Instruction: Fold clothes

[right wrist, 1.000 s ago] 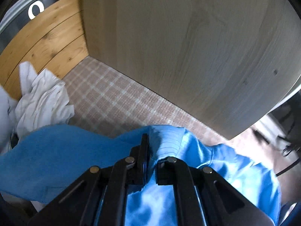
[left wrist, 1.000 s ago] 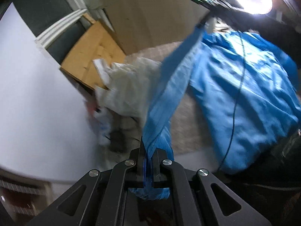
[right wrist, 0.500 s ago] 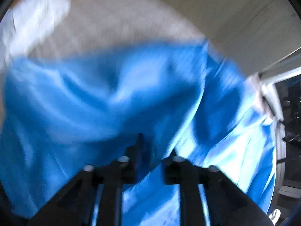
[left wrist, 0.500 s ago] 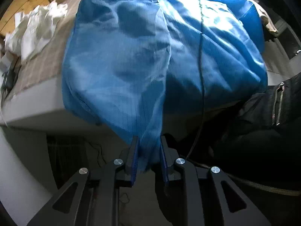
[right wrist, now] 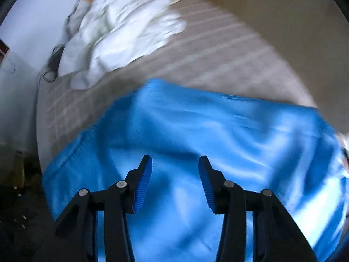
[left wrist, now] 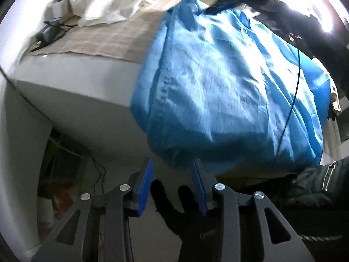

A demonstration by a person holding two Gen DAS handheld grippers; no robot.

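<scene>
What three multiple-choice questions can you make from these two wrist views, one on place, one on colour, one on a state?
1. Where does the crumpled white cloth lie?
A. On the far part of the bed
B. On the floor
C. Over the garment

2. What colour is the shiny spread garment?
A. Red
B. Blue
C. Green

3. How is the left hand-held gripper?
A. Clamped on cloth
B. Open
C. Out of view

A: it sits beyond the garment on the checked cover.
B: plainly blue.
B: its pads stand apart, gripping nothing.

Both wrist views steep downward, close over bed (left wrist: 72,91); shared: blue garment (left wrist: 229,87), white cloth (right wrist: 122,35).
</scene>
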